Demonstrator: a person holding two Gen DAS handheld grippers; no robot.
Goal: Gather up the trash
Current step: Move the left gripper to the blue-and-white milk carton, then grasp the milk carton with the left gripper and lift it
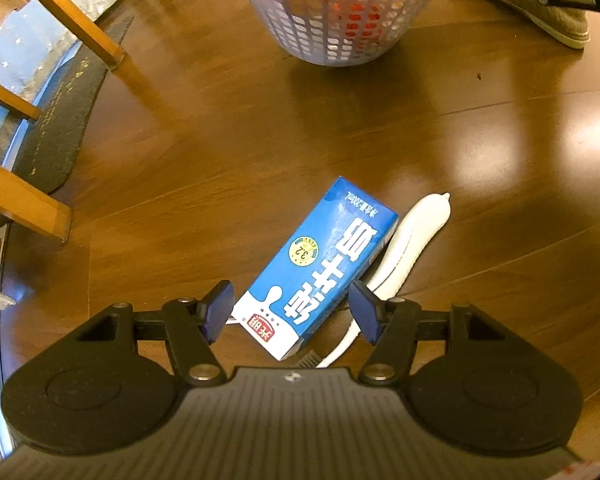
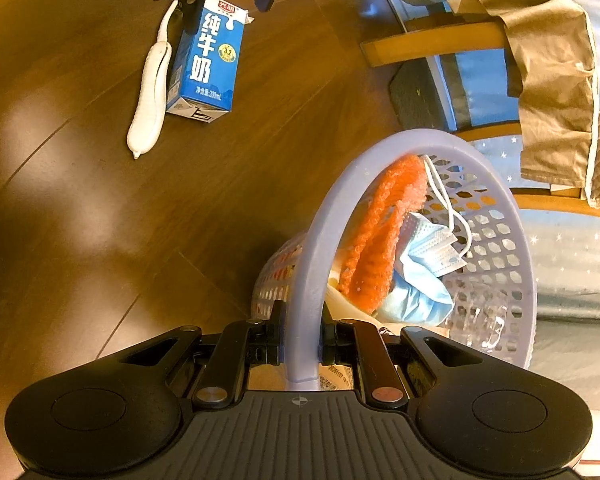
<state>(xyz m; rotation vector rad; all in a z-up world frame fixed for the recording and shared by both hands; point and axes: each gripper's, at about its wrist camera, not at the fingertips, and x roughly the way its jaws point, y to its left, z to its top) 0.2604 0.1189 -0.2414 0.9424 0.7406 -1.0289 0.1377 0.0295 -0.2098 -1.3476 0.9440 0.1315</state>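
Your left gripper (image 1: 292, 312) stood open astride the light, crushable milk carton (image 1: 320, 264) lying mid-floor beside a white toothbrush (image 1: 404, 248), best pinched across its stiff narrow sides, while your right gripper (image 2: 302, 344) clamped the basket rim (image 2: 324, 240).

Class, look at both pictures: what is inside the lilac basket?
Inside the lilac basket lie an orange mesh net and a blue face mask. Pale scraps show beneath them; the basket's bottom is covered.

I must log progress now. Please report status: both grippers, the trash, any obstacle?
Left gripper open astride milk carton, not gripping. Right gripper shut on basket rim. White brush lies against carton.
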